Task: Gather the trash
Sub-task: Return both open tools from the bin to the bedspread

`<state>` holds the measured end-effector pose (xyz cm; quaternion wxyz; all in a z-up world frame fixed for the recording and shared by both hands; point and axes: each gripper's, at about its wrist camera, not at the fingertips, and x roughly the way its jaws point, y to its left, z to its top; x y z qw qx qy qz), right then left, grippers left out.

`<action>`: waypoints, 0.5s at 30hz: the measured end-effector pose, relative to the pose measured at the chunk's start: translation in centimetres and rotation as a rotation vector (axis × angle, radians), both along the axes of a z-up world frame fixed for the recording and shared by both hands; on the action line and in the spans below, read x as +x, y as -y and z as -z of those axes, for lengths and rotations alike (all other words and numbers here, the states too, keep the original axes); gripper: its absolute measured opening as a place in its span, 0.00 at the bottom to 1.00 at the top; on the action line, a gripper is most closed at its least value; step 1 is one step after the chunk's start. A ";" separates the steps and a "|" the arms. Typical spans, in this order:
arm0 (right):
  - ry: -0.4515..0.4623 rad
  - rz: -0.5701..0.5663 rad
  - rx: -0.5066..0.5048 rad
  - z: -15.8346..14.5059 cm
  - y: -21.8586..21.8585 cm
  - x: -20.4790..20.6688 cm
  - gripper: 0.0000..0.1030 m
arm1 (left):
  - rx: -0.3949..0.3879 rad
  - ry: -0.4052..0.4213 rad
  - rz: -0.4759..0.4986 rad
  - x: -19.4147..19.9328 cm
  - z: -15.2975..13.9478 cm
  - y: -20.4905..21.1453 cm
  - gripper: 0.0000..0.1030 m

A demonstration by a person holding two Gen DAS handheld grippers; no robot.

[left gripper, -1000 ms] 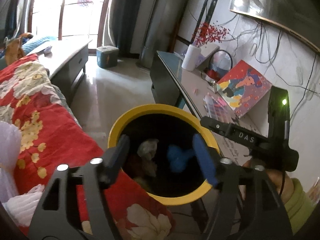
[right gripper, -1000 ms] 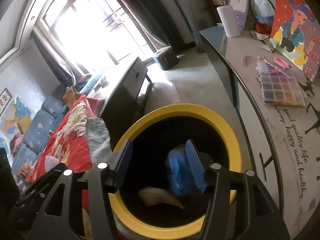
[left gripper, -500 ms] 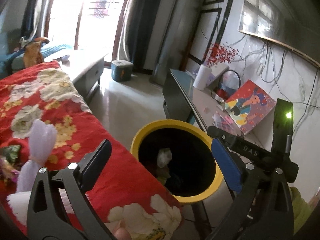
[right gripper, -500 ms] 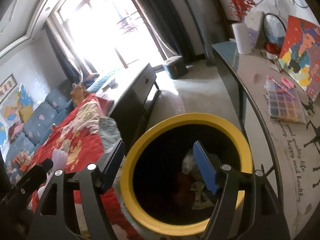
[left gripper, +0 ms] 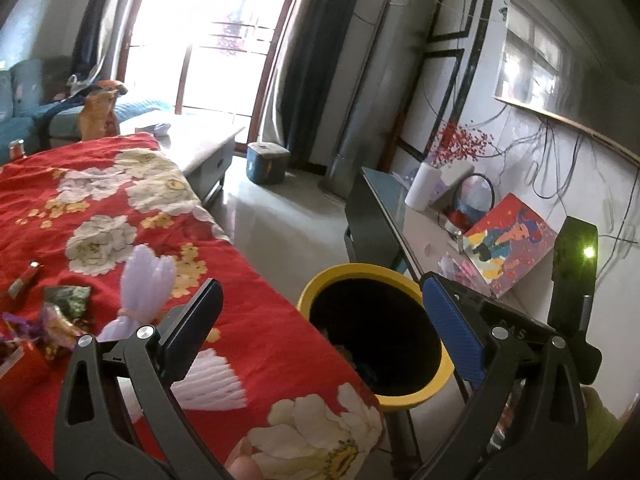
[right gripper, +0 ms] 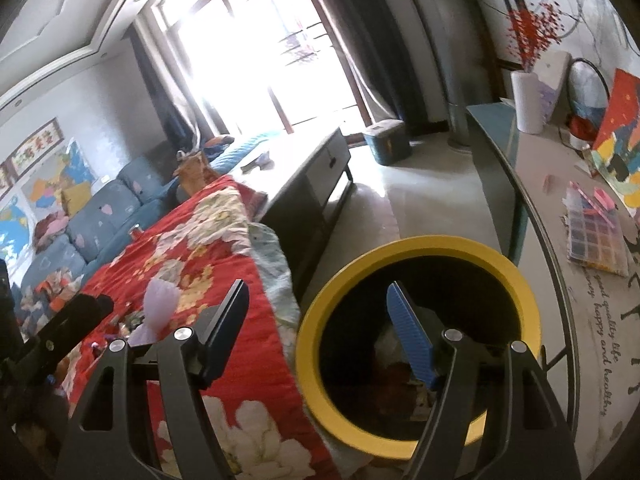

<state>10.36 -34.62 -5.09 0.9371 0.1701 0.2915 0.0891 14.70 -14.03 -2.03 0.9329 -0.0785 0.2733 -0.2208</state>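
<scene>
Left to right: candy wrappers (left gripper: 60, 316) and a lilac plush thing (left gripper: 142, 284) are sitting on the red floral blanket (left gripper: 120, 208). The left gripper (left gripper: 320, 312) is spread about as wide as it goes, nothing in it, hanging over the blanket edge and the bin. The yellow-rimmed trash bin (right gripper: 416, 246) stands between blanket and glass-top console table (right gripper: 532, 184), crumpled trash inside. The right gripper (right gripper: 316, 312) is also spread apart and empty, blue pad over the bin's mouth.

bin (right gripper: 416, 248) contents dark and unclear, wrappers (left gripper: 60, 320) cut off left
</scene>
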 end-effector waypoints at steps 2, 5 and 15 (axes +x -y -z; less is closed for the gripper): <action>0.007 -0.021 -0.006 -0.3 -0.8 0.0 0.67 | -0.005 0.004 -0.016 -0.3 0.0 -0.8 0.89; 0.014 -0.049 -0.016 -0.6 -2.0 -0.1 0.67 | -0.010 0.011 -0.039 -0.6 -0.1 -1.8 0.89; 0.038 -0.147 -0.045 -1.5 -6.1 -0.8 0.68 | -0.030 0.041 -0.111 -1.7 -0.8 -5.5 0.89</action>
